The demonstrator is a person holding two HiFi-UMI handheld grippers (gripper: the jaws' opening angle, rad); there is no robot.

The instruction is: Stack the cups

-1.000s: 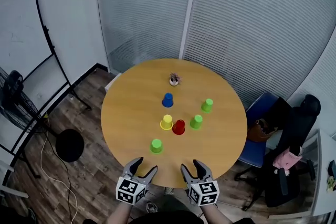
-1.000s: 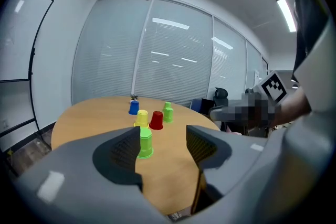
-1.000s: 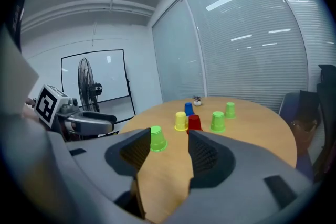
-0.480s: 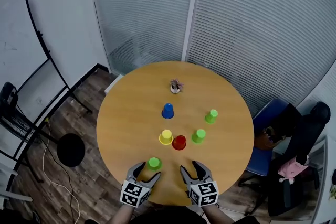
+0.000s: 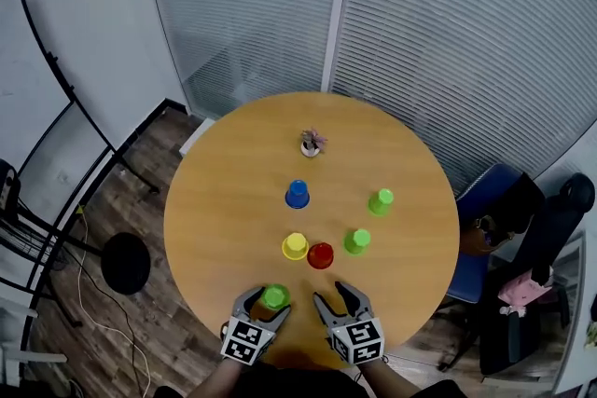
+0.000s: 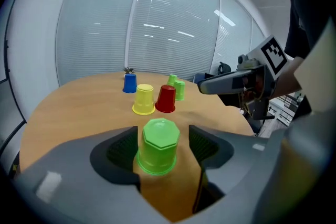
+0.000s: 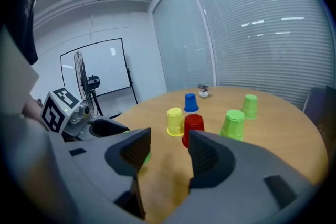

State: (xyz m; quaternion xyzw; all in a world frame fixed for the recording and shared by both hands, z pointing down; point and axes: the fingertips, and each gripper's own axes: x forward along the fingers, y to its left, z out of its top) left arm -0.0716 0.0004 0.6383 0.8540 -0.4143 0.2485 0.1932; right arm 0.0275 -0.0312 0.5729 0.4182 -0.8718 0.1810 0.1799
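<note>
Several upside-down cups stand on the round wooden table (image 5: 224, 200): blue (image 5: 298, 194), yellow (image 5: 295, 246), red (image 5: 321, 255) and two green ones (image 5: 357, 240) (image 5: 381, 200). A third green cup (image 5: 275, 296) (image 6: 157, 145) stands near the front edge, between the jaws of my left gripper (image 5: 263, 308) (image 6: 163, 136). Those jaws have just been opening, and a gap shows on each side of the cup. Beside it, my right gripper (image 5: 334, 303) (image 7: 169, 148) is open over bare tabletop with nothing in it; the red cup (image 7: 194, 128) and the yellow cup (image 7: 175, 121) stand beyond its jaws.
A small potted plant (image 5: 312, 143) sits at the table's far side. A blue chair (image 5: 480, 228) and a black office chair (image 5: 541, 294) stand to the right. A round black stand base (image 5: 126, 262) rests on the floor at the left.
Both grippers have come forward and down over the table's front edge. The left one now has the near green cup between its jaws.
</note>
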